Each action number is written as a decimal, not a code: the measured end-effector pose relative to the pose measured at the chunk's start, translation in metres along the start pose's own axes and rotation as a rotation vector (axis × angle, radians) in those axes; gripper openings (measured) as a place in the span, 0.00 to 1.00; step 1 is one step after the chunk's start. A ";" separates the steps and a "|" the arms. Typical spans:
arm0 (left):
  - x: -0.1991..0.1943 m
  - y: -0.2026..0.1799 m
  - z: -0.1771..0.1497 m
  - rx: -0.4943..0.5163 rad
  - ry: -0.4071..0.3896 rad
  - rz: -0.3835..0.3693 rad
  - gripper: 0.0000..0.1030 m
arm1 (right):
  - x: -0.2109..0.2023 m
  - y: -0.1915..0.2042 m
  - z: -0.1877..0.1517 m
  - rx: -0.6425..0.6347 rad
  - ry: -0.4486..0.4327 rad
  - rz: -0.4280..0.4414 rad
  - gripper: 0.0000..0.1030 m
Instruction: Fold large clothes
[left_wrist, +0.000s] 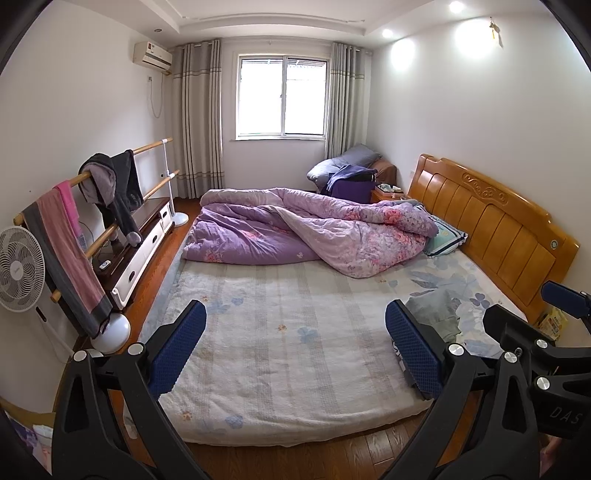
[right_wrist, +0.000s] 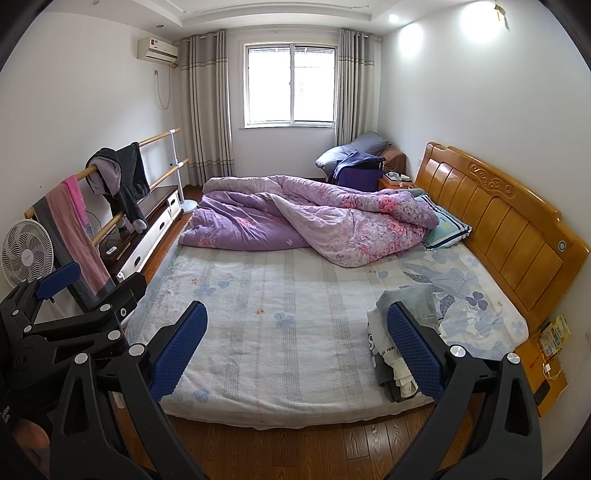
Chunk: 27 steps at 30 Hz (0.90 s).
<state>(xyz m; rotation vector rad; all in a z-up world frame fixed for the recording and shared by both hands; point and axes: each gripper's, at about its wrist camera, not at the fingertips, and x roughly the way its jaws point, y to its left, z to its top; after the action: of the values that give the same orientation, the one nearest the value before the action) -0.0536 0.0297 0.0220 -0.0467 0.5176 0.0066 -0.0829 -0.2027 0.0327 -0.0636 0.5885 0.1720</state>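
**Both grippers wide open, clothes stacked at 4 o'clock on bed**

Left gripper (left_wrist: 295, 347) and right gripper (right_wrist: 295, 347) are held above the near edge of the bed (right_wrist: 266, 332), jaws spread wide, nothing gripped by either. Each is seen in the other's view: the right one at 3 o'clock of the left view, the left one at 9 o'clock of the right view.

The clothes pile (right_wrist: 402, 332) sits at 4 o'clock in the right view, near the bed's front right corner, partly hidden behind the right finger. A grey piece is seen on top, with white and dark layers under it. Whether these are folded or only heaped cannot be told, so the scene fits either a done stack or a waiting one.

Handling, as judged: soft, limp, light fabric; sag and layer slip are expected. A hem or shoulder edge would be best pinched, one layer only.

A purple quilt (right_wrist: 314, 218) is bunched at 12 o'clock, well apart.
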 end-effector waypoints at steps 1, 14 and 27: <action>0.000 0.000 0.000 0.001 0.001 0.000 0.95 | 0.000 0.000 0.000 -0.001 0.001 0.000 0.91; -0.001 0.014 0.002 0.009 0.003 0.003 0.95 | 0.001 -0.001 0.001 -0.003 -0.001 0.000 0.92; -0.001 0.019 0.003 0.012 0.007 0.001 0.95 | 0.001 -0.002 0.000 -0.003 0.002 0.001 0.92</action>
<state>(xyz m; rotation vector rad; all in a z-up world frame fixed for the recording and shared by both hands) -0.0536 0.0493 0.0241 -0.0345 0.5243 0.0040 -0.0817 -0.2047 0.0325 -0.0660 0.5899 0.1735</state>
